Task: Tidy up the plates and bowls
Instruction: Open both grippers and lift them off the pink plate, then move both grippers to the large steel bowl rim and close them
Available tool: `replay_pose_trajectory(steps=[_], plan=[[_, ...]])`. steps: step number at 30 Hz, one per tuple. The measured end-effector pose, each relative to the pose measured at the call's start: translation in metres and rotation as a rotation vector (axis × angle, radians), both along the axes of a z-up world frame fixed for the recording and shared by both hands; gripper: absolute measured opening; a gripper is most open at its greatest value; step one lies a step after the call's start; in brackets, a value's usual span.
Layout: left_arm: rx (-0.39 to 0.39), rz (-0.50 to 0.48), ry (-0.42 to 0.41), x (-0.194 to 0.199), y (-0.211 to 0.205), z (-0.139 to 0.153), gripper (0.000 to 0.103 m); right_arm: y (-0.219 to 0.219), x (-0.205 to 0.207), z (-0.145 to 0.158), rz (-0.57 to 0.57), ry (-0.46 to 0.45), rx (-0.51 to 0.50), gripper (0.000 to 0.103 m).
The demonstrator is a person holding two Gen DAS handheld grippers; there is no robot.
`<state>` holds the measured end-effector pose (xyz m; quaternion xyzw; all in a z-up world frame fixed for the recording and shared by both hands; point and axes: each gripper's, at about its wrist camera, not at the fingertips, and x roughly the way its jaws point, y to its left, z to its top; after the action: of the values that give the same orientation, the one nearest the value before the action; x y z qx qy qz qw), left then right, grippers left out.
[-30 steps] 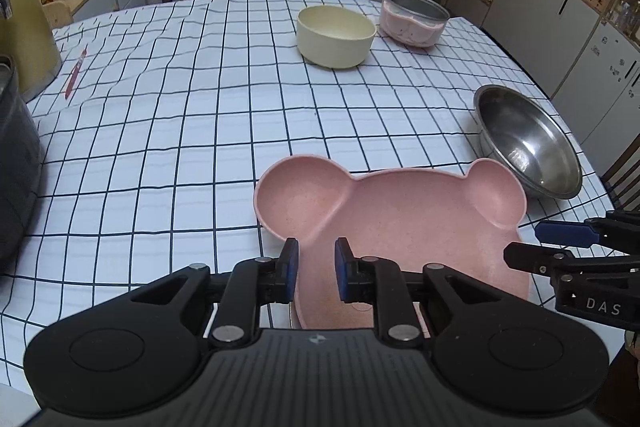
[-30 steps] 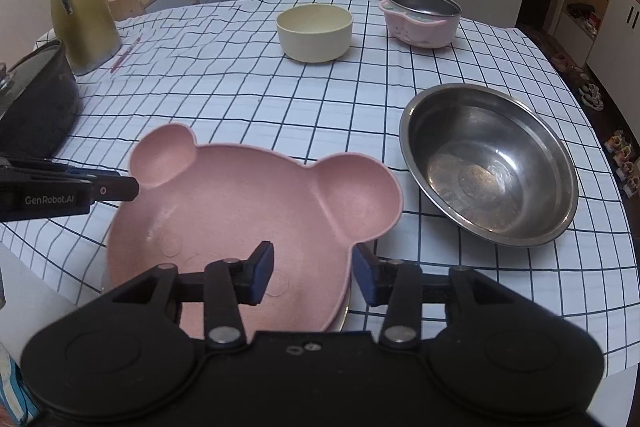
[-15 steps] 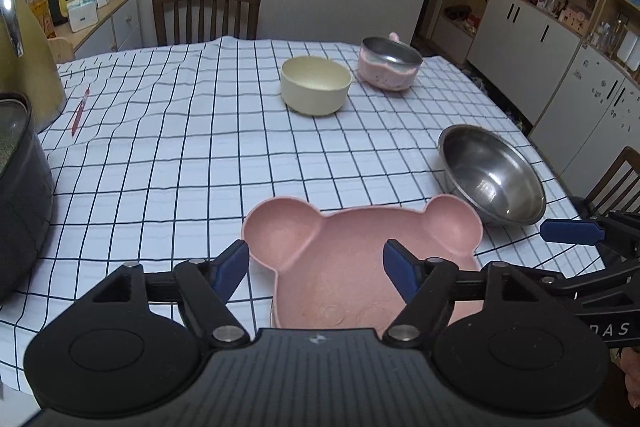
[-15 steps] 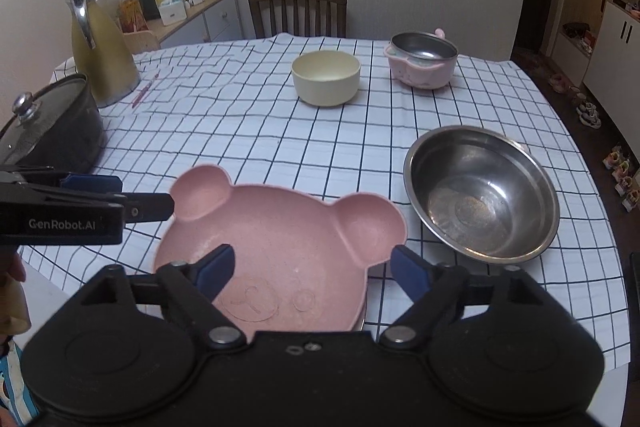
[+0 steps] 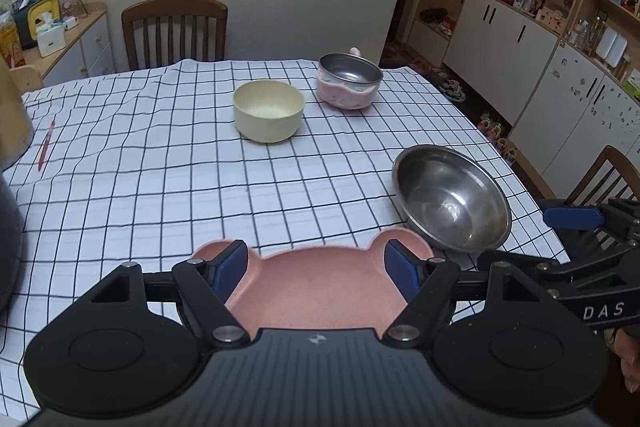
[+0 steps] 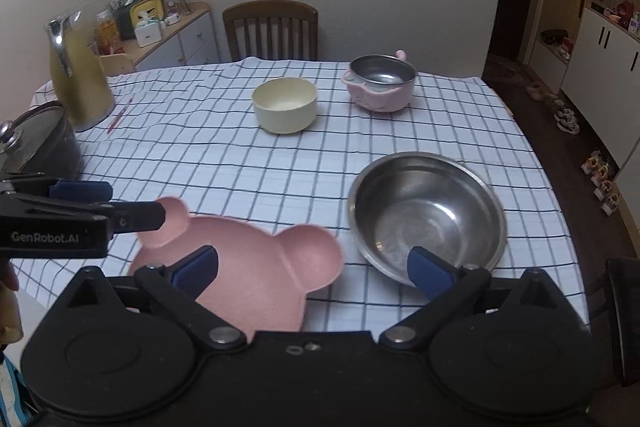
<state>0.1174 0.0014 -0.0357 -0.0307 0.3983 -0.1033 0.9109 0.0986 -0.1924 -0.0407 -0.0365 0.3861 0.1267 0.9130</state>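
A pink bear-shaped plate (image 5: pixel 316 291) (image 6: pixel 256 259) lies on the checked tablecloth at the near edge. My left gripper (image 5: pixel 316 259) hovers above it, open, pads clear of the rim. My right gripper (image 6: pixel 312 263) is over the plate's right ear and the steel bowl (image 6: pixel 428 219) (image 5: pixel 452 203); its jaws are opening with nothing held between them. Further back stand a cream bowl (image 5: pixel 268 111) (image 6: pixel 285 105) and a pink pot with a steel insert (image 5: pixel 348 81) (image 6: pixel 380 83).
A yellow kettle (image 6: pixel 80 83) and a dark lidded pot (image 6: pixel 36 147) stand at the table's left. A red pen (image 5: pixel 46 147) lies near them. Wooden chairs stand at the far side (image 5: pixel 174 31) and at the right (image 5: pixel 604 175). White cabinets line the right wall.
Both grippers have opened from nearly shut over the pink plate, risen and drawn back. The plate stays lying on the table.
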Motion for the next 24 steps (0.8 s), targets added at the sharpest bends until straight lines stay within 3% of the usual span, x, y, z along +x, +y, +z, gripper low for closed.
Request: replay_pose_trajectory(steps=[8,24], plan=[[0.008,0.023,0.050,0.042,-0.054,-0.009,0.075,-0.046,0.046,0.002,0.000,0.005,-0.066,0.102],[0.015,0.198,0.202,0.121,-0.136,-0.051,0.075,-0.122,0.161,-0.027,0.131,0.113,-0.155,0.101]])
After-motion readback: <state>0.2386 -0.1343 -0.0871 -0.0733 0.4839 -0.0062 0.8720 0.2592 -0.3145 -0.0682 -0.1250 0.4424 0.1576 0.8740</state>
